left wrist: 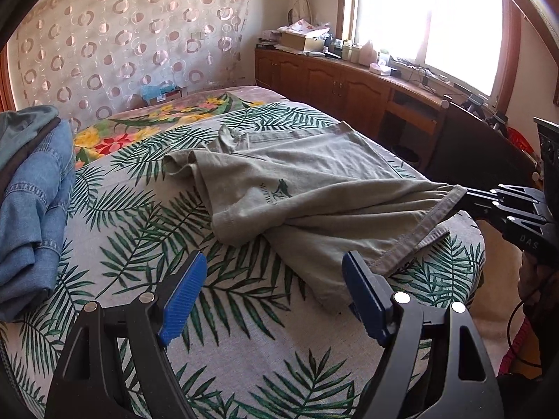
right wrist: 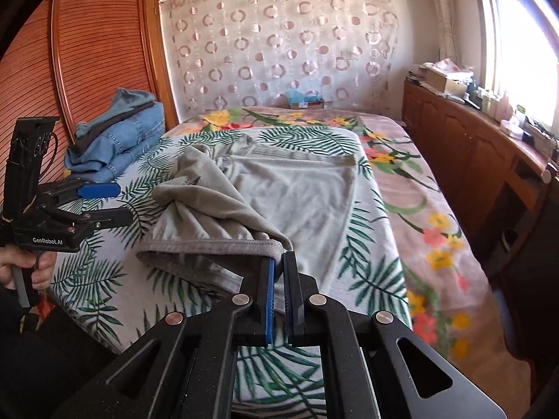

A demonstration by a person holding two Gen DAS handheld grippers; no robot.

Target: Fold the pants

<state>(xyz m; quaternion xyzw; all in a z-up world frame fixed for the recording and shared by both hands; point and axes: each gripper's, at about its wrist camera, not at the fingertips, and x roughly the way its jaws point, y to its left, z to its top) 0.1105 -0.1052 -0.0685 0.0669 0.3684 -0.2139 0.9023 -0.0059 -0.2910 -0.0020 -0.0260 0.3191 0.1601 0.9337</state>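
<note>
One pants (left wrist: 314, 188), two claws

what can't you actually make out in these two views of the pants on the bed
- Pants: the underside and the folded-under layers are hidden by the top cloth in both views.
- Print on the pants: too small and sideways to read in the left wrist view.
- Hem corner inside the right gripper: covered by the jaws in the right wrist view.
- Stack of jeans: cut off by the left edge of the left wrist view.
- Window: blown out, nothing outside shows.
</note>
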